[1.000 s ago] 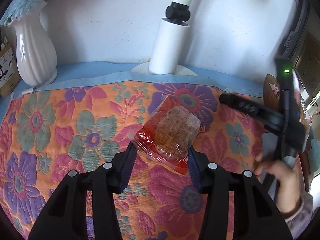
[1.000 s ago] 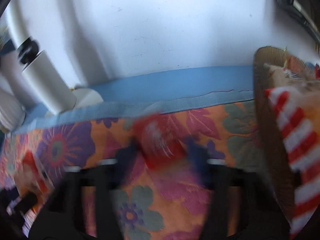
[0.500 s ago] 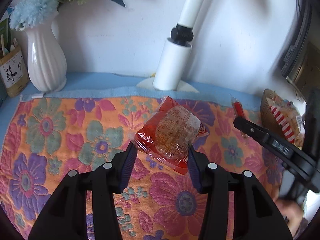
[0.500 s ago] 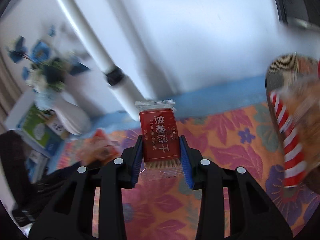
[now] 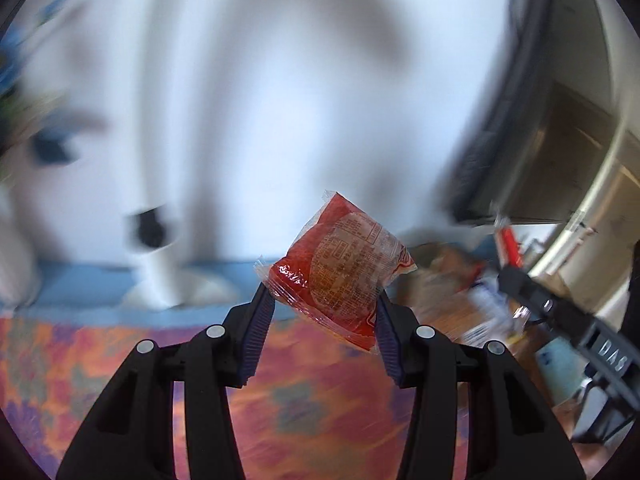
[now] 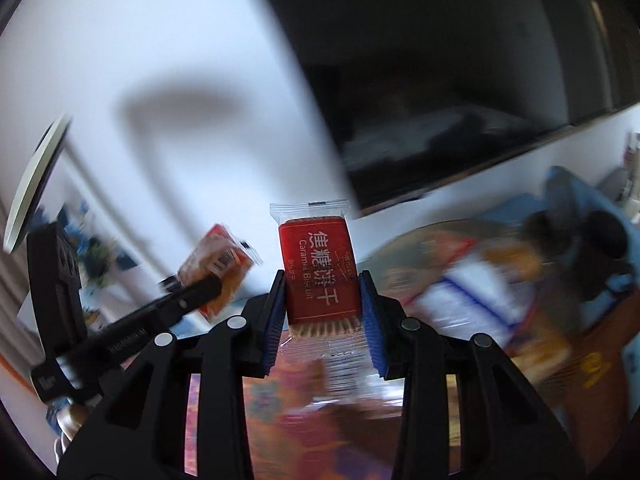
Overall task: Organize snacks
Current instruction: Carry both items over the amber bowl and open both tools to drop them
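Note:
My left gripper (image 5: 325, 312) is shut on a red and clear round-cake snack packet (image 5: 338, 268), held in the air above the floral cloth (image 5: 280, 400). My right gripper (image 6: 323, 304) is shut on a red caramel biscuit packet (image 6: 318, 276), also lifted. In the right wrist view the left gripper with its packet (image 6: 216, 268) shows at the left. A round basket of snacks (image 6: 460, 280) lies blurred to the right; it also shows in the left wrist view (image 5: 460, 296), behind the right gripper's body (image 5: 560, 320).
A white lamp post and base (image 5: 160, 264) stand at the back on the blue table edge (image 5: 80, 284). A dark screen (image 6: 440, 80) hangs on the white wall. Both views are motion-blurred.
Both grippers have risen from the cloth with their packets and swung right toward the basket. The views now tilt up at the wall.

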The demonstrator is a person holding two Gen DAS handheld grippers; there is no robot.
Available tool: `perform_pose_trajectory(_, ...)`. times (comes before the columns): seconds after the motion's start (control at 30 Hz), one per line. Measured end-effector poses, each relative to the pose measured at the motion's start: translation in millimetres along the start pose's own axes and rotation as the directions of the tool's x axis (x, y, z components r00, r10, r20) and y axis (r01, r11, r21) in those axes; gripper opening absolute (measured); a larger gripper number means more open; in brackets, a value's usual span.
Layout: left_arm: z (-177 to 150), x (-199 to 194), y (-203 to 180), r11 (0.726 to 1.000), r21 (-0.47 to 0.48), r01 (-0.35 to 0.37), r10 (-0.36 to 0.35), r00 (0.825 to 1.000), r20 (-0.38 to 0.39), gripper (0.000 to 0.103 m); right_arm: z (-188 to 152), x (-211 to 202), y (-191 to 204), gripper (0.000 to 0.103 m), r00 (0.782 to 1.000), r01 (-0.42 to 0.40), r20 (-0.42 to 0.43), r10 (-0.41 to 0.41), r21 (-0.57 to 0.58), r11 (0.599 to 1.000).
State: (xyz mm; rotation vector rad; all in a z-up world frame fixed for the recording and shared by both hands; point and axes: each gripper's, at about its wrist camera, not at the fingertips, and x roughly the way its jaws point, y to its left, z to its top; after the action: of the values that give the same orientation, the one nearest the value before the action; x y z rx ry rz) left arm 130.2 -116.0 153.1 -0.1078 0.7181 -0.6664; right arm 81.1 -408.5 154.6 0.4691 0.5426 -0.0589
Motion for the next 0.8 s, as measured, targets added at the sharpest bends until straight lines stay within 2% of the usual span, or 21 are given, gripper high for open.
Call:
perform_pose_trajectory(0.07,12.2,19.2,-28.9,0.998,0.02,0.061,-0.06,0.998,-0.022,0.047,5.3,0.9,-22.2,0.037,1.0,0.021,-0.008,-0.021,0.017,1.0)
perform_pose_trajectory(0.23,23.9,61.8,-84.6,0.989,0.075,0.126,-0.121,0.99,-0.068,0.047,11.4,-6.0,-67.8,0.037,0.998,0.06,-0.026,-0.058,0.064,0.996)
perform_pose_trajectory(0.33,24.3,89.5,-107.7,0.987,0.097,0.129,-0.119,0.988,-0.103,0.047,15.2,-3.0,-94.1,0.037,0.994,0.101,-0.045,-0.097,0.091,0.991)
perform_pose_trajectory(0.37,24.1,98.8,-111.9,0.989,0.101,0.105,-0.094,0.99,-0.108,0.047,14.2,-0.3,-100.9,0.038,0.993,0.102,-0.064,-0.096,0.099,0.99)
perform_pose_trajectory(0.43,23.0,105.0,-114.0,0.991,0.091,0.098,-0.087,0.988,-0.124,0.049,12.9,8.2,-113.7,0.042,0.986,0.128,-0.123,-0.116,0.096,0.987)
perform_pose_trajectory(0.47,21.0,111.3,-112.8,0.992,0.078,0.097,-0.085,0.986,-0.143,0.051,9.4,8.6,-117.4,0.057,0.983,0.136,-0.138,-0.123,0.093,0.986)
perform_pose_trajectory(0.5,19.5,115.8,-114.5,0.993,0.079,0.089,-0.077,0.985,-0.154,0.055,7.7,8.8,-119.7,0.081,0.982,0.14,-0.141,-0.125,0.096,0.986)
perform_pose_trajectory(0.53,17.8,118.8,-115.8,0.993,0.088,0.081,-0.066,0.985,-0.162,0.059,6.8,6.8,-121.7,0.088,0.983,0.142,-0.134,-0.128,0.102,0.985)
perform_pose_trajectory(0.6,17.4,124.8,-117.5,0.992,0.119,0.047,-0.025,0.984,-0.175,0.095,5.9,-3.0,-124.9,0.089,0.985,0.147,-0.106,-0.134,0.12,0.982)
perform_pose_trajectory(0.7,18.2,124.0,-115.6,0.993,0.113,0.035,-0.014,0.983,-0.186,0.098,5.4,-19.0,-118.7,0.091,0.991,0.115,-0.079,-0.104,0.142,0.983)
perform_pose_trajectory(0.8,18.8,113.2,-105.0,0.997,0.065,0.035,-0.023,0.982,-0.188,0.098,3.7,-34.3,-101.9,0.096,0.996,0.087,-0.041,-0.083,0.121,0.989)
